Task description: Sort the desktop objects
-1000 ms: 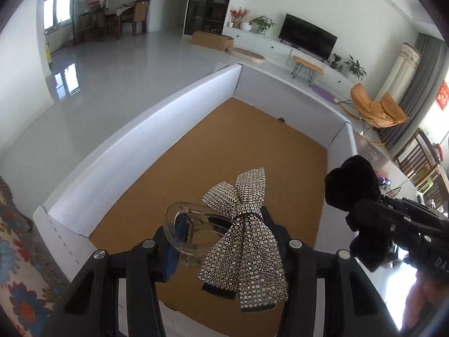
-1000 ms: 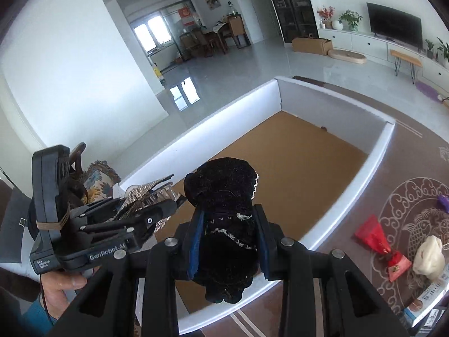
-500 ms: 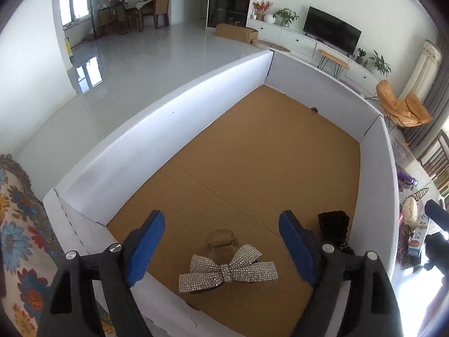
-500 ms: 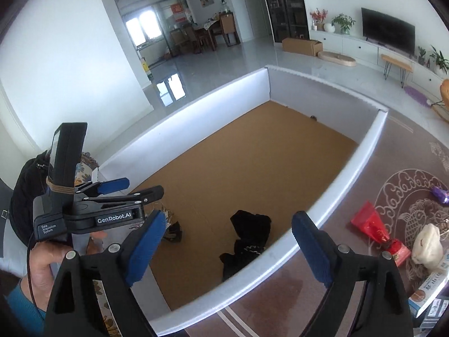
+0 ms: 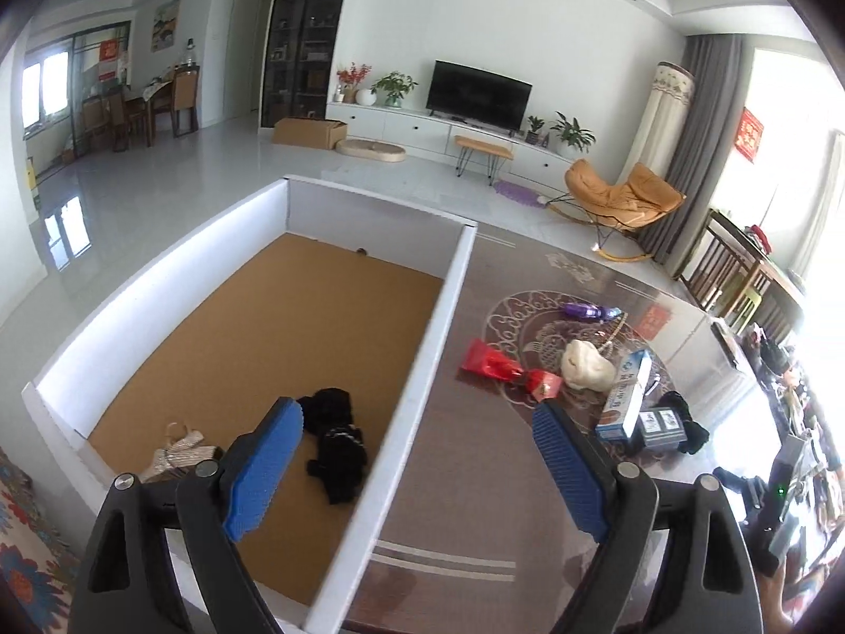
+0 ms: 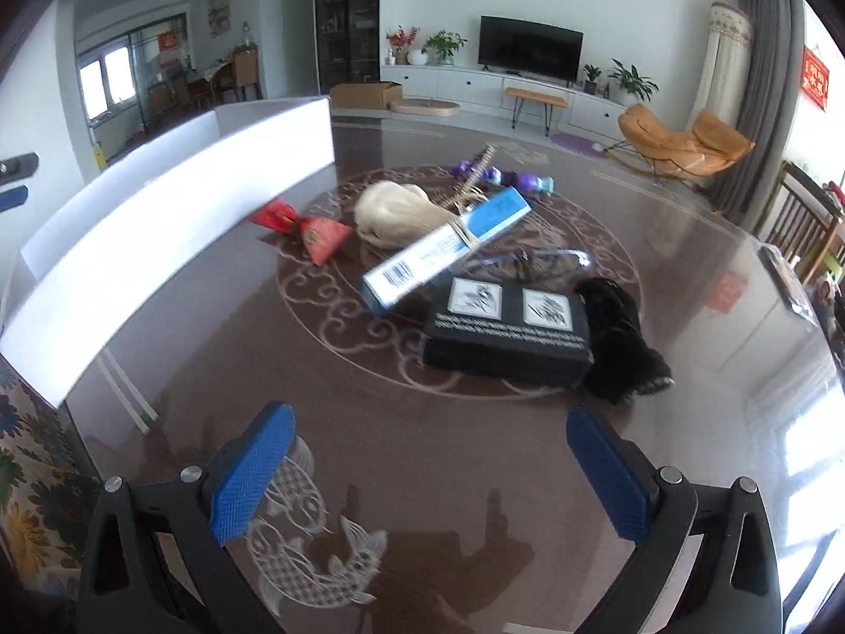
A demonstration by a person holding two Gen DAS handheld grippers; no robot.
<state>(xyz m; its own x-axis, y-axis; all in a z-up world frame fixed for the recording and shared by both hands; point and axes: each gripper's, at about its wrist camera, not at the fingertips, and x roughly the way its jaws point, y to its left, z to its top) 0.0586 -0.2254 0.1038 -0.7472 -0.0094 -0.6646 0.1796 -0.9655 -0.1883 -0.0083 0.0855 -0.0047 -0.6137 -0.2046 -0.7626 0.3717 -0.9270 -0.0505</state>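
jaws on left gripper (image 5: 417, 467) and right gripper (image 6: 430, 467) are opening, nothing between them. sorted into box (image 5: 422, 364), lower left: black cloth item (image 5: 335, 451), probably a sparkly bow (image 5: 182, 451). centre table (image 6: 422, 454): pouch (image 6: 311, 230), carton (image 6: 446, 248), packet (image 6: 507, 325) remain.

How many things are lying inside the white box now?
2: a black hair tie near the right wall of the box, and a sparkly bow clip at the near-left corner.

Brown patterned table (image 6: 222, 317) bears white box (image 5: 422, 348), red pouches (image 6: 309, 230), cartons (image 6: 507, 327)
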